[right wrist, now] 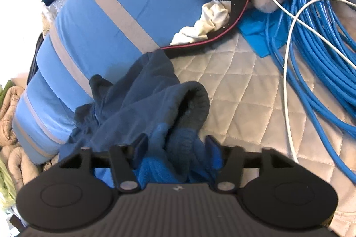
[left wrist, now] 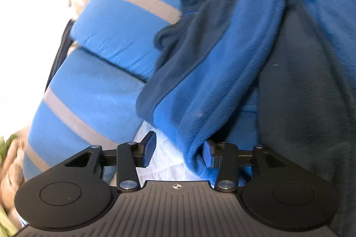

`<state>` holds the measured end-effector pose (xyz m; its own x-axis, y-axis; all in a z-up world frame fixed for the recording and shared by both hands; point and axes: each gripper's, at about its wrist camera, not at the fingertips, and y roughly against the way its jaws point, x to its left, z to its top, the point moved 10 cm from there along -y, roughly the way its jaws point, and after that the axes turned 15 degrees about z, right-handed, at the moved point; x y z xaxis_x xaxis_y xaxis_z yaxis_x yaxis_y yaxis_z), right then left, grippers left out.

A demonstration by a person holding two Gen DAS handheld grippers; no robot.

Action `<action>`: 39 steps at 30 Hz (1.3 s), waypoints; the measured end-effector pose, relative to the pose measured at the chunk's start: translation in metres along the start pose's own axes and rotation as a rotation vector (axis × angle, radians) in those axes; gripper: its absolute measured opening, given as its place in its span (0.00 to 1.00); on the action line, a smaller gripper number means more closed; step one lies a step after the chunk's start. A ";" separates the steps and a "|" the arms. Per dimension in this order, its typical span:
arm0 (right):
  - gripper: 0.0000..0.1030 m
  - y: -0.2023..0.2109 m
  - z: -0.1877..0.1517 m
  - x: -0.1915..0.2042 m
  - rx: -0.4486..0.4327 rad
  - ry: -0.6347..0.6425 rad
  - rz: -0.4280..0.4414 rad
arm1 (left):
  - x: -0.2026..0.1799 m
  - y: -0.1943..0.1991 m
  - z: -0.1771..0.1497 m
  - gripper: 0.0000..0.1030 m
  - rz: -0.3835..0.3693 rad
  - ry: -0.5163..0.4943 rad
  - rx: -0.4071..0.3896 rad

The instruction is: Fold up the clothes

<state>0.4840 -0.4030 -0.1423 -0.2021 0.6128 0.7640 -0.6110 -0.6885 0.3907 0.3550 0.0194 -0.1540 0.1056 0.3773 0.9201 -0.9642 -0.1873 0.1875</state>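
The blue fleece garment (right wrist: pixel 142 103) lay bunched in a loose heap on the quilted grey cover (right wrist: pixel 240 90), its far edge up against the blue-and-grey striped roll (right wrist: pixel 106 21); not flat, no clean fold visible in either view. Right gripper (right wrist: pixel 175 148) had its jaws spread w/ a wad of fleece sitting between them, pads not pinching it as far as could be seen, so it read as apart, not clamped. Left gripper (left wrist: pixel 178 152) also stood apart: left pad clear of the cloth w/ white quilting showing in the gap, right pad touching or just beside a hanging fold of the garment. In the left view the fleece draped close over the lens, two-tone, bright blue face and darker reverse. My guess: the step in hand was getting hold of an edge or hem on each side to spread the piece, though the heap could equally be mid-fold. To do it well: take one layer only at a seam or hem, not a wad; keep both grips on the same edge; lift enough to clear the roll and keep away from the blue cable coil (right wrist: pixel 316 36) and white wire (right wrist: pixel 289 58) nearby. No brand, label or readable writing seen; only a small crosshair mark on each gripper body.
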 end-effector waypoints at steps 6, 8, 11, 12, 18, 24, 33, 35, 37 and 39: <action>0.42 -0.001 0.000 -0.001 -0.027 -0.022 0.020 | -0.010 0.008 0.018 0.07 -0.018 -0.121 -0.073; 0.31 0.001 0.002 0.002 -0.045 -0.004 0.023 | -0.012 0.007 0.014 0.07 -0.020 -0.135 -0.063; 0.24 0.001 0.005 0.009 -0.045 0.028 0.023 | -0.012 0.006 0.005 0.06 -0.016 -0.123 -0.039; 0.22 0.000 0.006 0.011 -0.045 0.035 0.026 | -0.010 0.007 0.001 0.06 -0.013 -0.113 -0.031; 0.18 -0.009 0.005 0.039 -0.025 0.081 0.091 | 0.002 0.004 -0.014 0.07 -0.013 -0.022 0.017; 0.18 -0.025 -0.007 0.041 0.027 0.092 0.057 | 0.014 0.002 -0.029 0.16 -0.016 0.072 0.065; 0.19 -0.022 -0.011 0.034 0.024 0.098 0.022 | 0.030 0.017 -0.035 0.40 -0.040 0.164 0.043; 0.19 -0.022 -0.010 0.035 0.014 0.098 0.020 | 0.027 0.021 -0.034 0.40 -0.047 0.135 0.024; 0.16 -0.020 -0.007 0.037 -0.007 0.088 0.022 | 0.026 0.019 -0.033 0.39 -0.062 0.131 0.018; 0.15 -0.018 -0.003 0.040 -0.033 0.070 0.024 | 0.026 0.015 -0.030 0.35 -0.085 0.140 0.024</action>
<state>0.4850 -0.3649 -0.1205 -0.2694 0.6230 0.7343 -0.6303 -0.6906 0.3547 0.3364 0.0534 -0.1373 0.1500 0.5150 0.8440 -0.9470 -0.1703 0.2722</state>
